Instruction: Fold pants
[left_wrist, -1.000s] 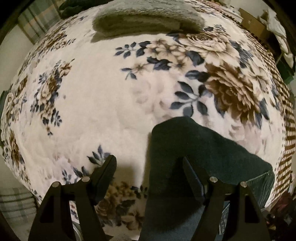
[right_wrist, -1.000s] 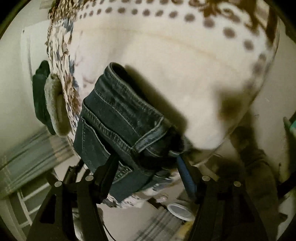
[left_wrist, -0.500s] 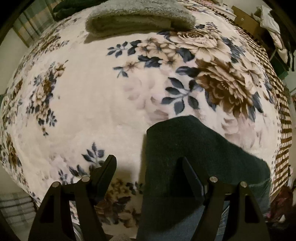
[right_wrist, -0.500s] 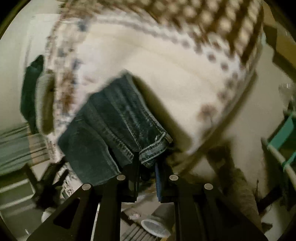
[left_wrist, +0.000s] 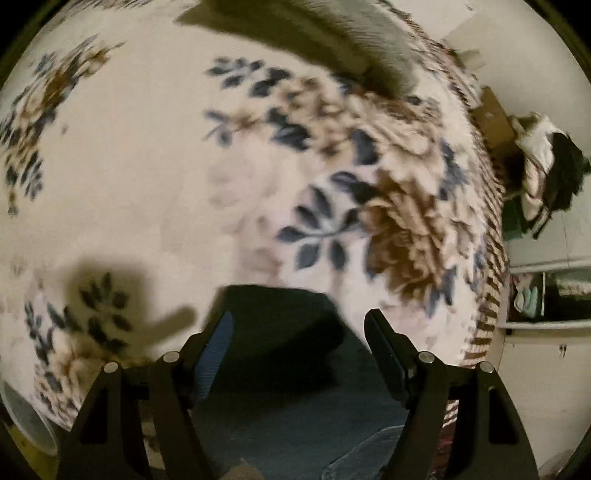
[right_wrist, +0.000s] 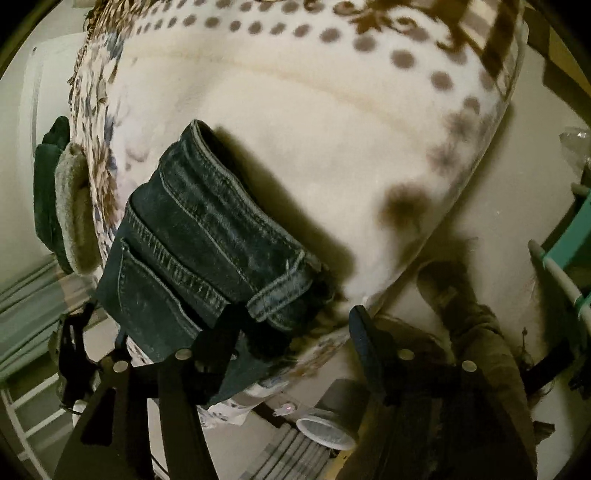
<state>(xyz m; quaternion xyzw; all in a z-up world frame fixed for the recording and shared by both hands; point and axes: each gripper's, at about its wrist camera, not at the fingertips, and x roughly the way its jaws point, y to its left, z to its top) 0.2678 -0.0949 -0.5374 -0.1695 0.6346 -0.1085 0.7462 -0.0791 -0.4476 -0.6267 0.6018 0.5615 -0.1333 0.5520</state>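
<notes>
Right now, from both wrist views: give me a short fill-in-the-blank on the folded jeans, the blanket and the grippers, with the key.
1. The folded dark blue denim jeans lie on a cream fleece blanket printed with ____.
2. The right gripper has jaws that stand ____, having just been opening.
3. Between the fingers of the left gripper lies dark ____.
4. The grey folded towel lies at the ____ of the left wrist view.

Missing words: flowers; open; cloth; top
</notes>
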